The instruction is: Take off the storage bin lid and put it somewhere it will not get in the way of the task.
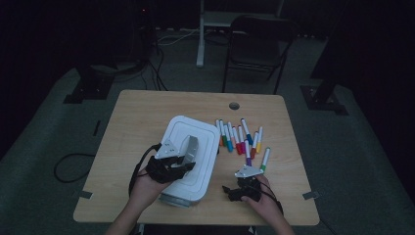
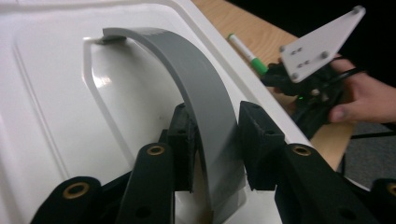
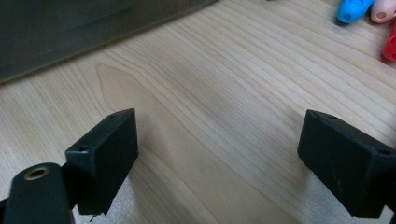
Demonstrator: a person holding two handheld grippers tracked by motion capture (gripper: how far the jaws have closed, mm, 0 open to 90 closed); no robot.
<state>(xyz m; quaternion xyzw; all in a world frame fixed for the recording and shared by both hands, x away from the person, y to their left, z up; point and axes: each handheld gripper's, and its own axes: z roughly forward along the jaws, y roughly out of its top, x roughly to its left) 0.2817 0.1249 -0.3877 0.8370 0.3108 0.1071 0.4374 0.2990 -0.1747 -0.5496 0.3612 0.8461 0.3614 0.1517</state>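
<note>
- The wooden table (image 1: 147, 112) carries everything, its near edge left bare for both hands
- A white lidded box (image 1: 195, 171) sits under the left gripper (image 2: 215, 140), likely so it can be lifted or opened
- Its grey handle (image 2: 196, 88) stands raised between the jaws, which flank it closely; contact can't be judged
- The right gripper (image 3: 217, 154) is spread wide and empty over bare wood, loose markers (image 1: 240, 137) just ahead of it

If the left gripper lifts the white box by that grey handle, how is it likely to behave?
The grey handle looks like a stiff arched plastic band, so it probably won't flop. The left gripper has its jaws either side of it near one end, so the white box may tilt when raised. Its smooth, glossy lid suggests hard plastic; its weight can't be judged.
</note>
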